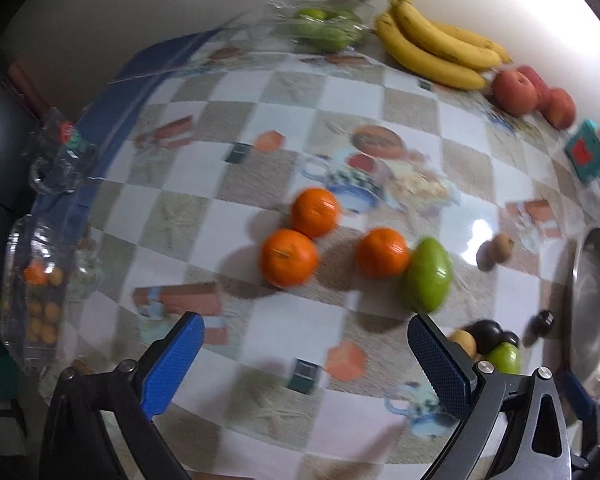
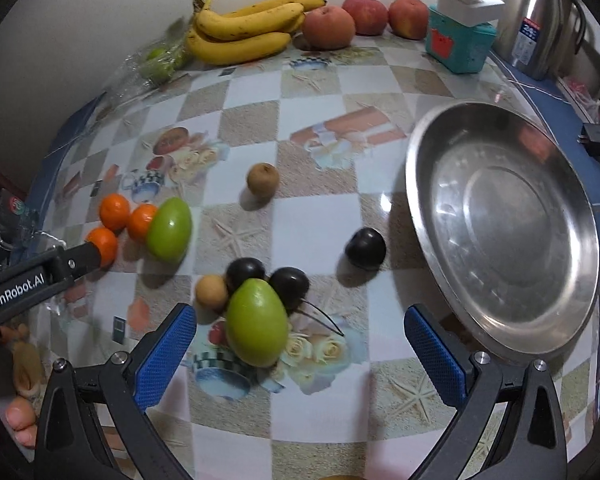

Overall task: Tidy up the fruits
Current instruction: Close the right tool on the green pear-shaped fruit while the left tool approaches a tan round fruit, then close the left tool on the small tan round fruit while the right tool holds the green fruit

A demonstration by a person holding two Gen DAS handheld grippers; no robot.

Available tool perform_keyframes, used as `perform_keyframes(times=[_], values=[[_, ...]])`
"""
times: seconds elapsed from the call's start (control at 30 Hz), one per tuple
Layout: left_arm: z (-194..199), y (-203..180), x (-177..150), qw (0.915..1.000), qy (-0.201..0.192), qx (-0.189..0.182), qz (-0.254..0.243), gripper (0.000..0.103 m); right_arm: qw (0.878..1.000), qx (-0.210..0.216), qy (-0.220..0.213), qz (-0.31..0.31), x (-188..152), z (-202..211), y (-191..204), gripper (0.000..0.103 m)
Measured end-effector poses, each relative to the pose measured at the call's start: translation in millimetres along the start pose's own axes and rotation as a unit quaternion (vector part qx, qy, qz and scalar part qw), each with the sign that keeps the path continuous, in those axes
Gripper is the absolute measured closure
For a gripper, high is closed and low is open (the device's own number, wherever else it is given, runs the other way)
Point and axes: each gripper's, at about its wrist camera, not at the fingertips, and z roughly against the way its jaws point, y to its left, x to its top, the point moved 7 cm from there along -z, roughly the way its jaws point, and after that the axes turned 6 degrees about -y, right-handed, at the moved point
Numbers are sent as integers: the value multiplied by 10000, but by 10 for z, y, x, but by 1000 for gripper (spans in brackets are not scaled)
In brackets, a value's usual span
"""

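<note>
the left wrist view is smeared by motion, so the three oranges [image 1: 288, 257] and the green fruit [image 1: 427, 275] beside them have soft edges. the bagged green fruit [image 1: 323, 28] at the far wall is a blur. the steel plate [image 1: 594, 312] is cut off by the right edge. in the right wrist view, the left gripper's arm [image 2: 40, 276] covers part of the nearest orange [image 2: 104, 245], and the thermos [image 2: 538, 20] runs off the top.

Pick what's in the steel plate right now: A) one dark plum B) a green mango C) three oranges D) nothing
D: the steel plate shows only bare metal, while the nearest dark plum sits on the tablecloth beside its rim, apart from it.
</note>
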Motion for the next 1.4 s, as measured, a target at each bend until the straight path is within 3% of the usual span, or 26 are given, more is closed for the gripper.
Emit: perform_keyframes(times=[0.1,0.17,0.33,0.57,0.83,0.97,1.23,1.4], values=[[-36,-196,-62,9990,168,-425,-18,1,9998,149,91,-50,-38,-15,19,14],[-76,-282,-93,9977,288,-615,26,1,9997,203,162,-38,-58,-41,40,30],[-227,-304,-159,9934,654,-845,412,11,9985,409,361,-105,-112,-118,80,36],[-285,-387,-164,9910,738,-985,524,18,9976,505,468,-46,-145,-199,144,37],[-285,-598,-139,9899,698,-1170,387,21,9960,739,487,-95,-135,-201,200,63],[-309,-673,-114,9885,725,-1272,378,29,9959,746,491,-105,-129,-192,205,63],[-279,-735,-92,9876,697,-1373,295,35,9953,710,430,-506,-80,-73,-5,63],[-298,-795,-77,9878,693,-1389,132,48,9941,760,262,-727,-7,44,-114,63]])
